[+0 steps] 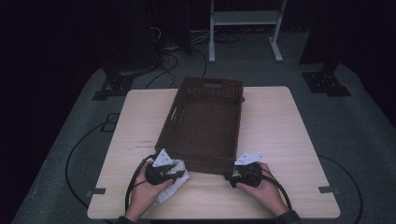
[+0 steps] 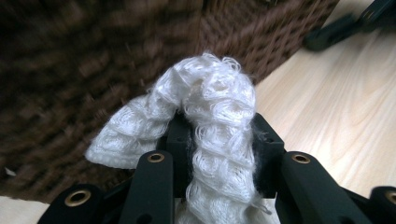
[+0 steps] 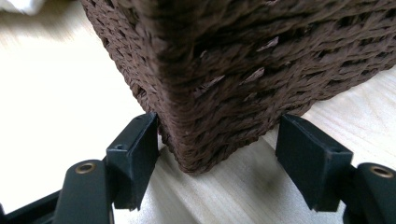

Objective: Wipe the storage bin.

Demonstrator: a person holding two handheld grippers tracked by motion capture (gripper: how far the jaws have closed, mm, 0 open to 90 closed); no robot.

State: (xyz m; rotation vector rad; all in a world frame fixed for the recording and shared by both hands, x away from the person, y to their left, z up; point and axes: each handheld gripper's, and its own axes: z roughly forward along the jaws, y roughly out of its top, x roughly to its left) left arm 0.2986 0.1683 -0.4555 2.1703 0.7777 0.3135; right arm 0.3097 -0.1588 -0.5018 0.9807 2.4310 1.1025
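One fluffy looped white cloth (image 2: 210,121) beside rectangular woven brown basket (image 1: 204,121).

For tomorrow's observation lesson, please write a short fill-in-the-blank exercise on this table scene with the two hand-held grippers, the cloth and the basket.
1. The left gripper is shut on a white knitted ____.
2. The brown woven basket stands on a light ____ table.
3. The jaws of the right gripper stand open on either side of a bottom ____ of the basket.
4. Seen from above, the inside of the basket is ____.

Missing words: cloth; wooden; corner; empty
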